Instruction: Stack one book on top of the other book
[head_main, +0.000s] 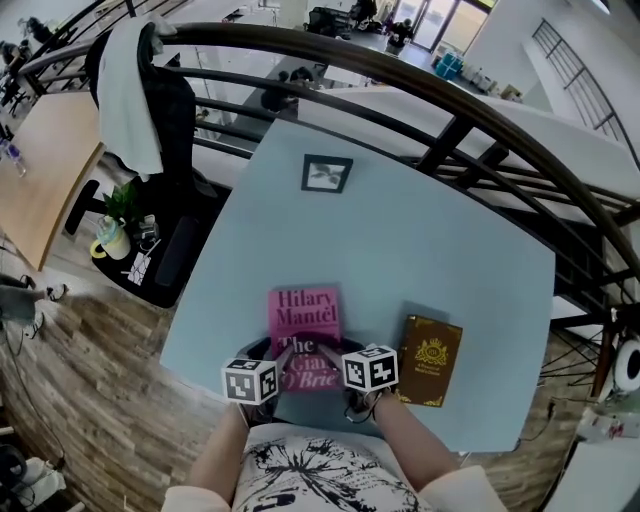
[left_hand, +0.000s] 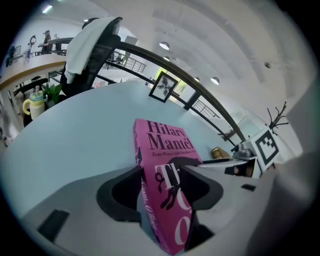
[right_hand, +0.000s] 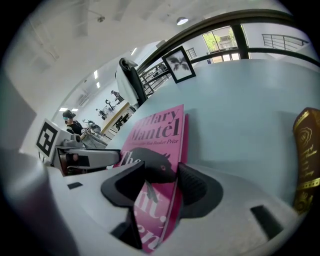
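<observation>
Head view: the pink book (head_main: 305, 318) lies flat at the table's (head_main: 400, 250) near edge, its long axis running away from the person. The brown book (head_main: 431, 360) sits near it on the right (probably the base). Both hands slope down to its near end.

Left gripper view: the left hand-held gripper (head_main: 283, 357) straddles the spine corner, jaws wide and seemingly unclamped.

Right gripper view: the right hand-held gripper (head_main: 330, 357), nearer the brown book, pinches the pink book's other corner.

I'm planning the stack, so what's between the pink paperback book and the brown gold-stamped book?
Head view: only bare pale blue table between pink paperback book and brown gold-stamped book, except the right gripper overhanging the gap's near end.
</observation>
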